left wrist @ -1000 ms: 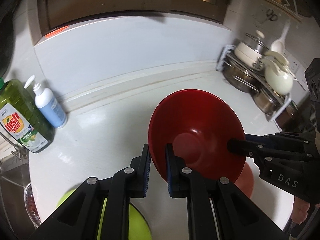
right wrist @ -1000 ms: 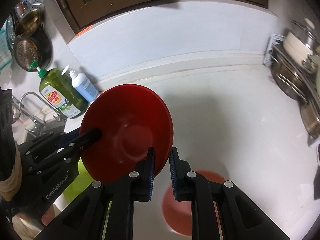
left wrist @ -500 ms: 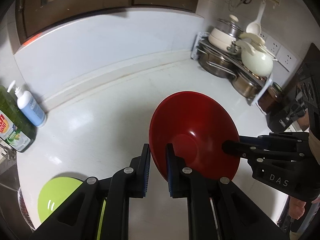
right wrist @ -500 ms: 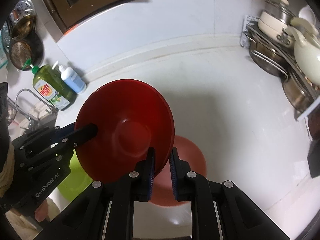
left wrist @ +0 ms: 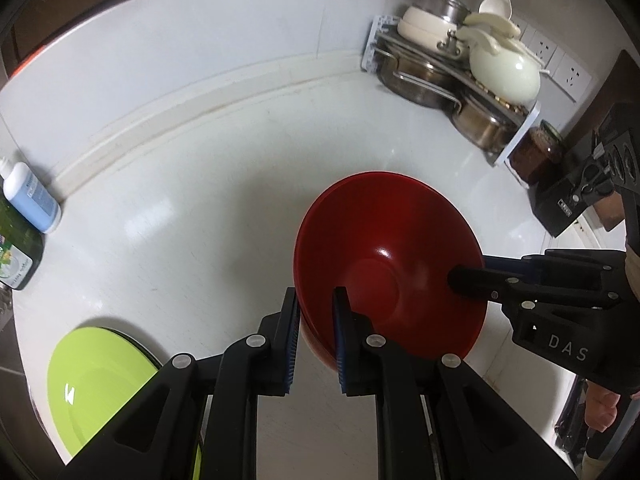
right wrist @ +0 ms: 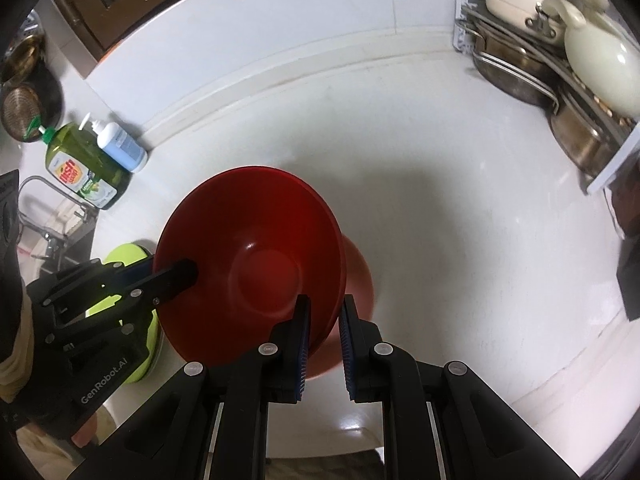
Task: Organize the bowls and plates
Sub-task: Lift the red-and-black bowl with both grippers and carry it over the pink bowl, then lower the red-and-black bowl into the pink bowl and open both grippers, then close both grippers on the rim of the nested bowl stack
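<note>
A glossy red bowl [left wrist: 384, 264] hangs tilted above the white counter, held at two opposite sides. My left gripper [left wrist: 316, 300] is shut on its near left rim. From the right, my right gripper [left wrist: 460, 276] is shut on the far rim. In the right wrist view the same red bowl [right wrist: 256, 256] is pinched by the right gripper [right wrist: 324, 308], with the left gripper [right wrist: 176, 274] on its left edge. Directly below it a second red dish [right wrist: 358, 268] lies on the counter, mostly hidden. A lime green plate [left wrist: 100, 380] lies to the left.
Dish soap [right wrist: 76, 168] and a blue-white pump bottle [right wrist: 120, 146] stand by the back wall at left, near a tap [right wrist: 48, 196]. A rack of pots with a cream kettle [left wrist: 500, 68] fills the right corner, and a jar [left wrist: 538, 152] stands beside it. A person's hand [left wrist: 600, 408] shows at lower right.
Both grippers have carried the red bowl to the right, away from the soap bottles, until it hangs over the red dish on the counter. The green plate now shows more fully.
</note>
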Demonstrator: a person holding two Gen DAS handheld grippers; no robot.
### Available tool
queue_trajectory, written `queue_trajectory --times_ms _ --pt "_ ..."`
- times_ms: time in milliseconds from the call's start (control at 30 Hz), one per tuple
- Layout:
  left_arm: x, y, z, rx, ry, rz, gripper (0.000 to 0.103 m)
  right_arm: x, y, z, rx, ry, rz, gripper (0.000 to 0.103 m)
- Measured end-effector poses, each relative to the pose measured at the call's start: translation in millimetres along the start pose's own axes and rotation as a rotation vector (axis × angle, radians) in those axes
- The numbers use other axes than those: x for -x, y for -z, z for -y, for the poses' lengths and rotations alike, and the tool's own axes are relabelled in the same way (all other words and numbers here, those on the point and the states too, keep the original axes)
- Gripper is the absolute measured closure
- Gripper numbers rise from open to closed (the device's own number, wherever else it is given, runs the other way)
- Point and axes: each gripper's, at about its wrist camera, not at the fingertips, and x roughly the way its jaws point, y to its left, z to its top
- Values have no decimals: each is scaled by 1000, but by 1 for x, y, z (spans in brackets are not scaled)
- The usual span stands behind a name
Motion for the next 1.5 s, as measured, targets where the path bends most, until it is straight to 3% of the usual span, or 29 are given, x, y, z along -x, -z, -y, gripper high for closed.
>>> queue_trajectory --times_ms 300,667,733,800,900,1200,1500 --pt "-21 10 13 -39 -38 -48 87 -18 10 13 -19 -5 -49 87" --pt "-32 12 14 -27 -31 -87 85 -32 16 17 -18 -5 -71 86" --pt "-31 12 13 -26 -35 -79 80 -34 17 15 -12 2 -75 85" --pt "-29 11 13 -20 -30 -70 70 -32 17 14 -3 9 -66 75" --pt "-24 9 11 -15 -38 -49 64 -27 16 13 8 21 -44 68" --pt "-7 5 6 1 -62 3 58 -13 19 17 -14 22 9 67" --pt "-17 1 5 6 -96 -11 54 -15 17 26 -77 40 52 67"
